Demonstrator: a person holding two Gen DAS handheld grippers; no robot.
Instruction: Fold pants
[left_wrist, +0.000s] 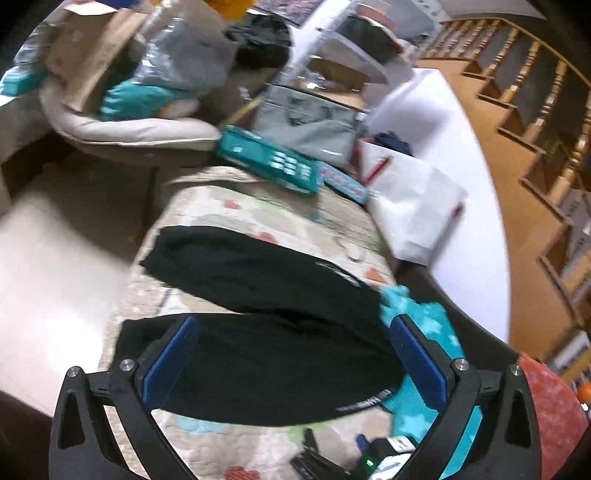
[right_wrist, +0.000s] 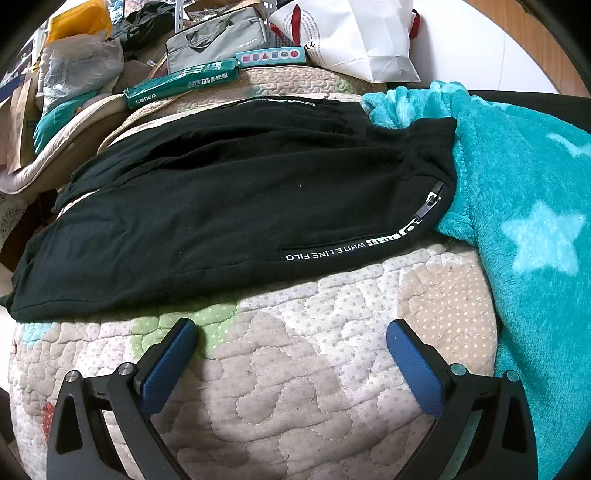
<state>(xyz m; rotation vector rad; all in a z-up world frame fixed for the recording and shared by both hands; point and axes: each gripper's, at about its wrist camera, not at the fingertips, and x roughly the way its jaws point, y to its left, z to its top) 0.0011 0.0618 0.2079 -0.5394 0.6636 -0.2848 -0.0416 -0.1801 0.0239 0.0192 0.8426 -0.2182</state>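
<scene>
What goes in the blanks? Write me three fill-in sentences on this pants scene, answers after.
1. The black pants lie on a quilted ____.
2. The waistband end of the pants rests against a teal blanket patterned with pale ____.
3. The right tongs stand ____, holding nothing, and so do the left tongs.

Missing words: cover; stars; open
</scene>
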